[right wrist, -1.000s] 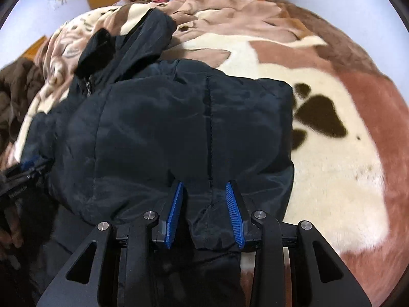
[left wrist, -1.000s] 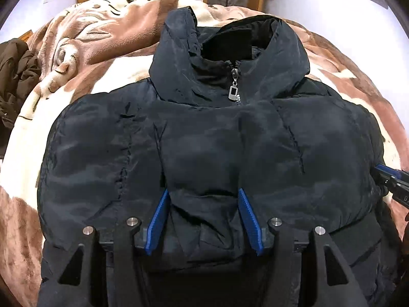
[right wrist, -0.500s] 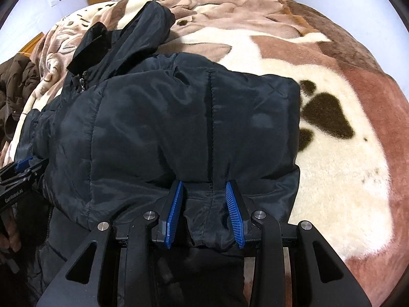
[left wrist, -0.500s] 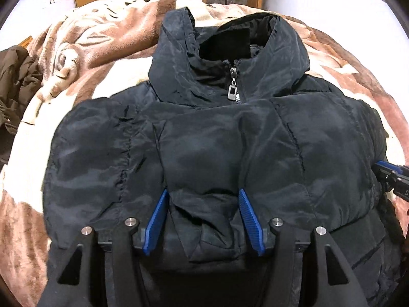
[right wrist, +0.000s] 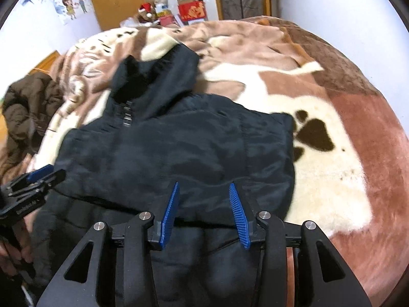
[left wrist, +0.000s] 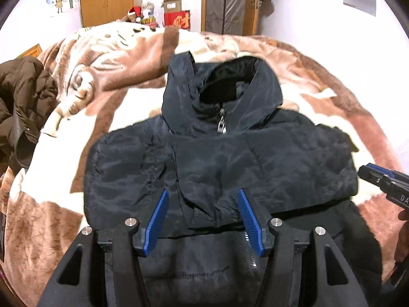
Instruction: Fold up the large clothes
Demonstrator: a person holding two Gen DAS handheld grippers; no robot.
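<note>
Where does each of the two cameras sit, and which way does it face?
Left wrist view: sits on the left hand-held gripper, looks forward over the black hooded jacket toward the far wall; the right hand-held gripper enters at the right edge.
Right wrist view: sits on the right hand-held gripper, looks over the jacket's right part; the left hand-held gripper and the person's hand show at the left.
Both share the jacket, the brown and cream blanket and the brown coat.
</note>
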